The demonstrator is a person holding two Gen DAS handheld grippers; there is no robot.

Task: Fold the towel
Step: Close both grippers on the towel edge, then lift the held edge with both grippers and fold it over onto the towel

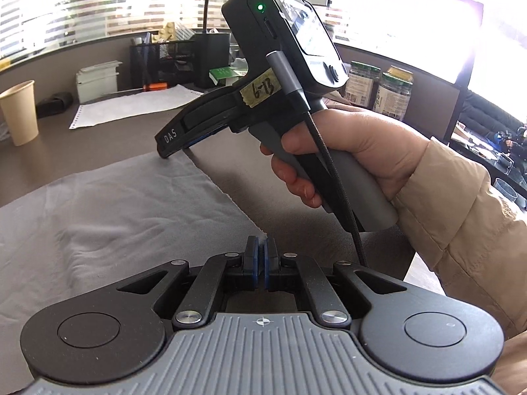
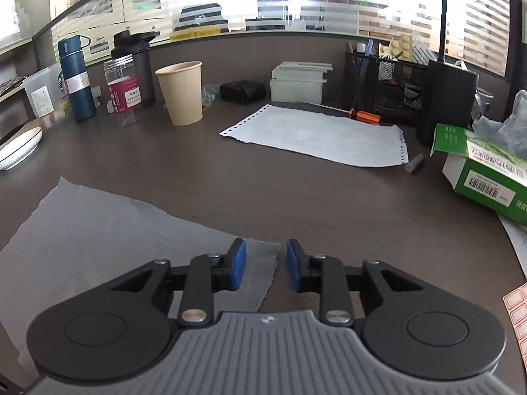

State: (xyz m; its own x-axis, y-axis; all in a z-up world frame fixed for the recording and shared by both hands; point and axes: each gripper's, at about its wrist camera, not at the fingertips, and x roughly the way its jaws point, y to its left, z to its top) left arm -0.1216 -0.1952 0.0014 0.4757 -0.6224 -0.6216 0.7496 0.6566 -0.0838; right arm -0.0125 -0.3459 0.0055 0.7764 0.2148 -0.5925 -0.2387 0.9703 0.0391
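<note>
A grey towel (image 1: 108, 217) lies flat on the dark desk (image 1: 125, 138). My left gripper (image 1: 262, 247) is shut on the towel's near right corner, its blue pads pinching the cloth edge. In the left wrist view the right gripper (image 1: 171, 151), held in a hand, points down at the towel's far right corner. In the right wrist view the right gripper (image 2: 266, 256) is open, its blue pads (image 2: 238, 263) straddling the towel's (image 2: 98, 240) corner, with that corner between the jaws.
A paper cup (image 2: 181, 92), bottles (image 2: 77, 79), a perforated paper sheet (image 2: 316, 135), an orange screwdriver (image 2: 362, 114), a mesh organiser (image 2: 382, 82) and a green tissue box (image 2: 484, 168) stand on the desk (image 2: 296, 197) beyond the towel.
</note>
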